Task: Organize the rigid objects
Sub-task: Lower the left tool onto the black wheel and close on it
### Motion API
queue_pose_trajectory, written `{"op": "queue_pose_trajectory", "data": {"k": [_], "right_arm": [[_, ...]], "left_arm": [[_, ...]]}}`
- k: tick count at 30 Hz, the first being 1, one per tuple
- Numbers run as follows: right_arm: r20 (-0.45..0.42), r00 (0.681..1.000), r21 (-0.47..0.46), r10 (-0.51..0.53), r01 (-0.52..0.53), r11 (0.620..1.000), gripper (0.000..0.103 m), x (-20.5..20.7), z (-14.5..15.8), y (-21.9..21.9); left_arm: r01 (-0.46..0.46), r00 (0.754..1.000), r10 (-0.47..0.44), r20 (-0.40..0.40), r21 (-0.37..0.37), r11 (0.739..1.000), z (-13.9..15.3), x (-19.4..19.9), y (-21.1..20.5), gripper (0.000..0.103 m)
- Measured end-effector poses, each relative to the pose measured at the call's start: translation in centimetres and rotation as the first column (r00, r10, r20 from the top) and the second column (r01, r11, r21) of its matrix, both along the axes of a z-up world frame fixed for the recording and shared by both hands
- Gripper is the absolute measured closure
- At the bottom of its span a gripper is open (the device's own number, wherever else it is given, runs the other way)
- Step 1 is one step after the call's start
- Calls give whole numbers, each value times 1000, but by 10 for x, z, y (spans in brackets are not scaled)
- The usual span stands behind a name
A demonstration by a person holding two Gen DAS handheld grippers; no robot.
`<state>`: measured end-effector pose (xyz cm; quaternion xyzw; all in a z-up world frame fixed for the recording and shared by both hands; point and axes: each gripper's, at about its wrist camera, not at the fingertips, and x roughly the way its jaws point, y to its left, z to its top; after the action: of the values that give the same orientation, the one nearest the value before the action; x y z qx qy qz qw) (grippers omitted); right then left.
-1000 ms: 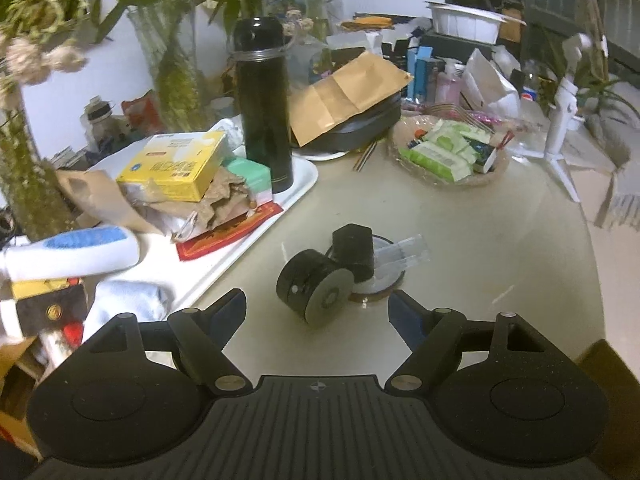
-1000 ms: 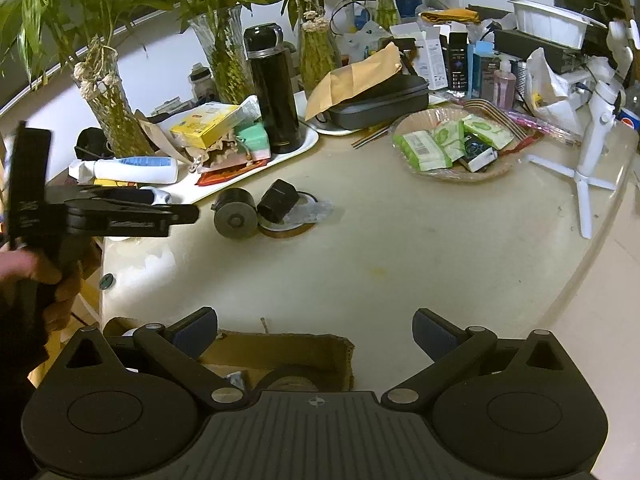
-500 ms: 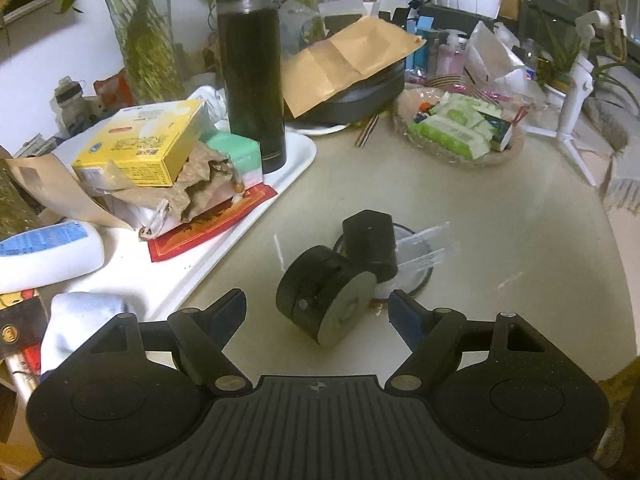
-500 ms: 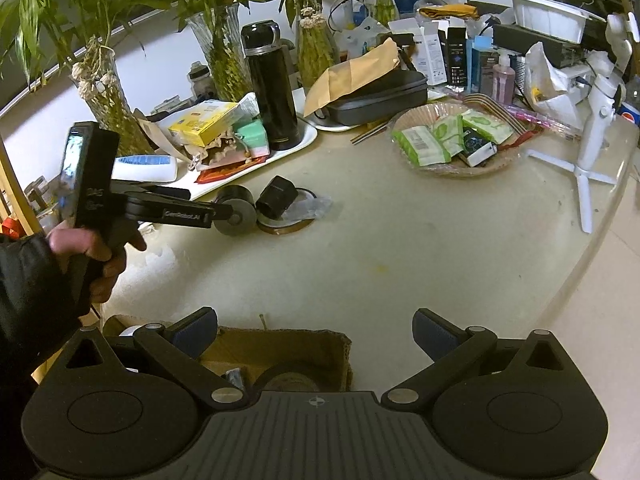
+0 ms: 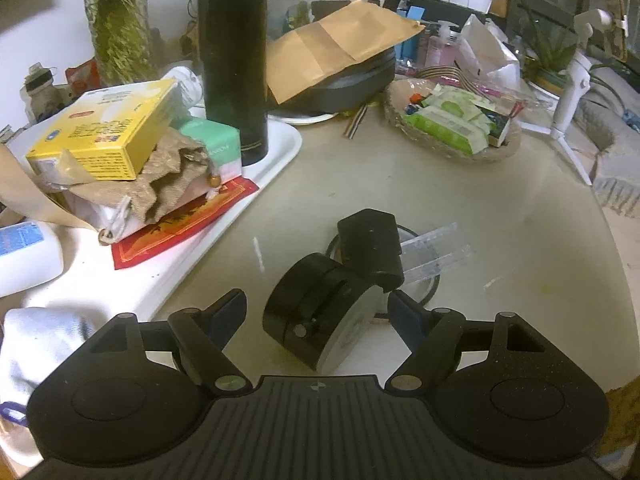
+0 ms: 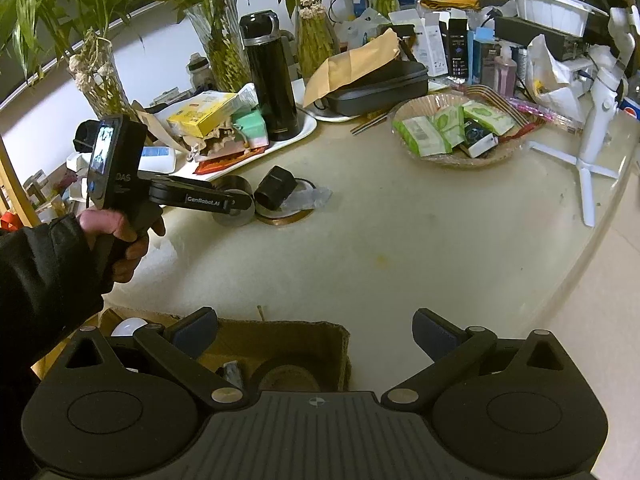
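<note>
On the round beige table (image 6: 400,248), clutter crowds the far side: a white tray (image 5: 224,220) bearing a tall black flask (image 5: 233,64) and a yellow box (image 5: 108,132), and to the right a woven basket (image 5: 452,148) of green packets. At the near edge, seen from the right wrist camera, an open cardboard box (image 6: 280,344) stands below the right gripper (image 6: 316,330), whose fingers stand well apart with nothing between them. The left gripper (image 5: 316,310), held by a hand (image 6: 120,236) in a dark sleeve, has its fingers apart on either side of a black wheel-shaped object (image 5: 316,316) lying tilted on the table just beside the tray; the pads do not touch it. A small black block (image 5: 370,246) leans at the wheel's far side, over a clear plastic piece (image 5: 434,250) on a round coaster.
</note>
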<state>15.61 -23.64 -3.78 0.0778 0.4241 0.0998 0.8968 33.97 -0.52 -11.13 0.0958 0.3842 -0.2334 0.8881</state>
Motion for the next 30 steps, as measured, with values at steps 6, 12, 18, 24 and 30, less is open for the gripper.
{"op": "queue_pose_trajectory", "data": {"k": [6, 12, 18, 24, 30], "right_arm": [[2, 1000, 6, 4, -4, 1000, 0, 0, 0, 0], [1, 1000, 4, 5, -5, 1000, 0, -1, -1, 0], [-1, 1000, 12, -5, 5, 1000, 0, 0, 0, 0], [0, 1000, 5, -3, 3, 1000, 0, 0, 0, -1], [2, 1000, 11, -13, 13, 1000, 0, 0, 0, 0]], "left_arm": [[15, 1000, -15, -4, -1, 1000, -4, 1, 0, 27], [13, 1000, -13, -26, 9, 1000, -10, 2, 0, 45], [15, 1000, -15, -12, 30, 999, -8, -3, 1, 52], [25, 1000, -24, -11, 48, 999, -6, -8, 0, 55], [45, 999, -44, -24, 73, 996, -4, -18, -3, 56]]}}
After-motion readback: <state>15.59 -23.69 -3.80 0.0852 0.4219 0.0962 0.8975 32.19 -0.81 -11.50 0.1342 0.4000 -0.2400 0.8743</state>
